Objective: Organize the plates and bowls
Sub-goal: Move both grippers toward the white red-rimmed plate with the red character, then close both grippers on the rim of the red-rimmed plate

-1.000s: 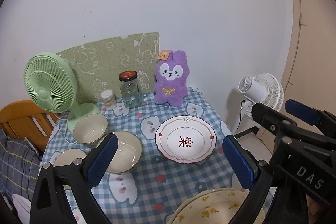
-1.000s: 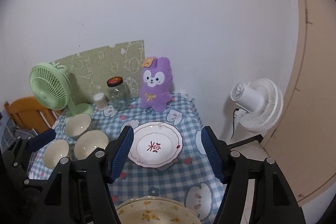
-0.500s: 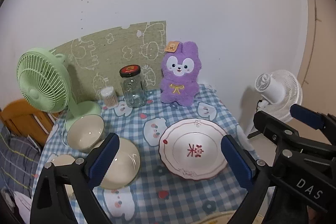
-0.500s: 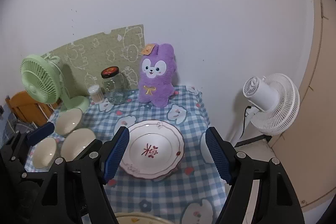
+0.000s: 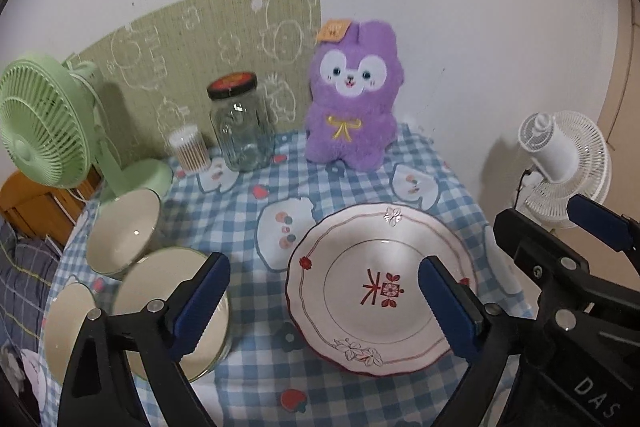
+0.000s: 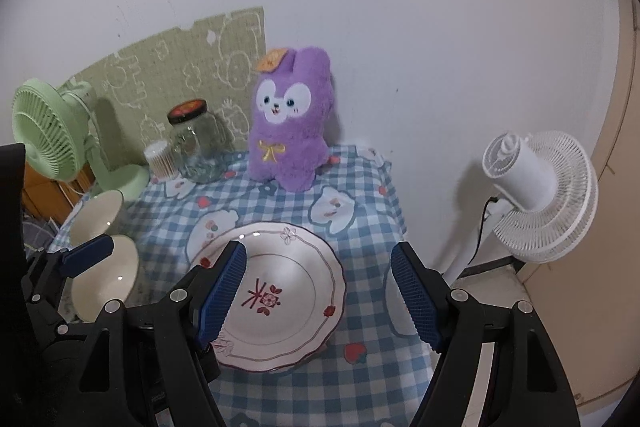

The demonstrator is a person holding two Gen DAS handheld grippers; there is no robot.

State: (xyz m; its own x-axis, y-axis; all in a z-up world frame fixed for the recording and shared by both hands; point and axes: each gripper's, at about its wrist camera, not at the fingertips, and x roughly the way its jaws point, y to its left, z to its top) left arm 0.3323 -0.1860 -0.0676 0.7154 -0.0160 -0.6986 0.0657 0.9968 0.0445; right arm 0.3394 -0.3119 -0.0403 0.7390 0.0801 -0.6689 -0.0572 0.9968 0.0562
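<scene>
A white plate with a red rim and a red character lies on the blue checked tablecloth. Three cream bowls stand at its left: a far bowl, a middle bowl and a near bowl. My left gripper hovers over the gap between the middle bowl and the plate. Its jaws are closing, still wide, and press on nothing. My right gripper hangs open over the plate's right half, its left finger over the plate and its right finger past the rim, holding nothing.
At the back stand a purple plush toy, a glass jar, a tub of cotton swabs and a green fan. A white fan stands on the floor past the table's right edge. A wooden chair is at the left.
Both grippers have come down and forward toward the table, so the plate and bowls look larger. The yellow-flowered plate at the bottom edge has left both views. The left jaws have narrowed slightly.
</scene>
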